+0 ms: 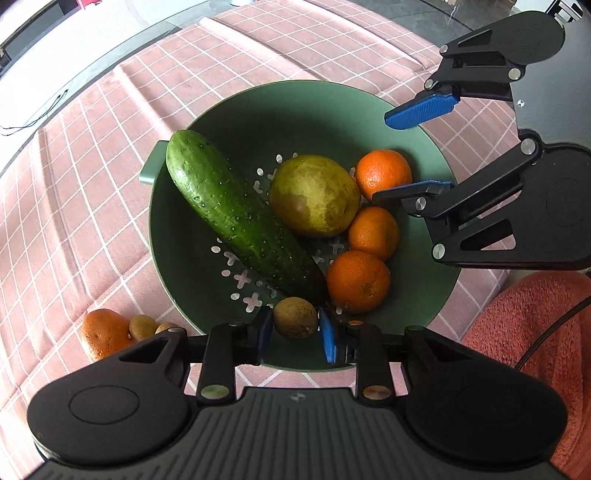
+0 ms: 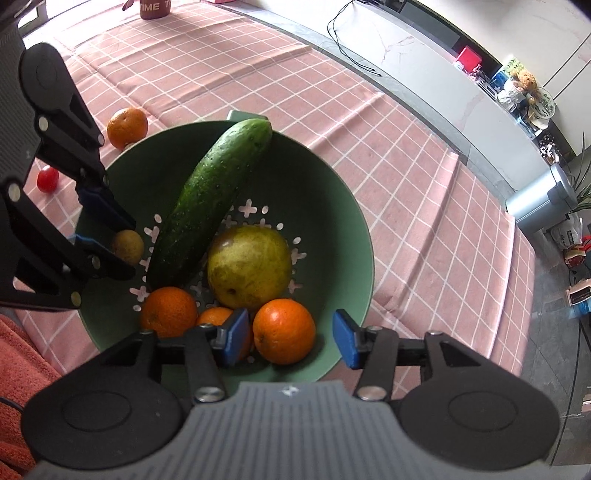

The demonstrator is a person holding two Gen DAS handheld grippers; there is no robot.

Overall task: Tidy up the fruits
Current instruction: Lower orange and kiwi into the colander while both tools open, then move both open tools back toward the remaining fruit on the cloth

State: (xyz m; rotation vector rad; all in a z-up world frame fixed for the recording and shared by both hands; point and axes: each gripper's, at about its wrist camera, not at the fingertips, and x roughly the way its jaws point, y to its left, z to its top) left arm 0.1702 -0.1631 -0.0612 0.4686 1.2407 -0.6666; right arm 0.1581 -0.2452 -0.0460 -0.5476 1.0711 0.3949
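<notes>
A green colander bowl (image 1: 295, 110) (image 2: 332, 206) holds a cucumber (image 1: 240, 214) (image 2: 207, 195), a yellow-green pear (image 1: 314, 195) (image 2: 249, 267) and three oranges (image 1: 358, 280) (image 2: 284, 330). My left gripper (image 1: 295, 330) (image 2: 107, 229) is over the bowl's near rim with a small brown kiwi (image 1: 295, 317) (image 2: 128, 245) between its blue pads; the pads look closed on it. My right gripper (image 2: 288, 338) (image 1: 417, 147) is open above the oranges, empty.
Outside the bowl on the pink checked cloth lie an orange (image 1: 103, 332) (image 2: 127, 127), two small brown fruits (image 1: 142, 326) and a red tomato (image 2: 48, 178). An orange towel (image 1: 535, 350) lies beside the bowl. A red mug (image 2: 155, 8) stands far back.
</notes>
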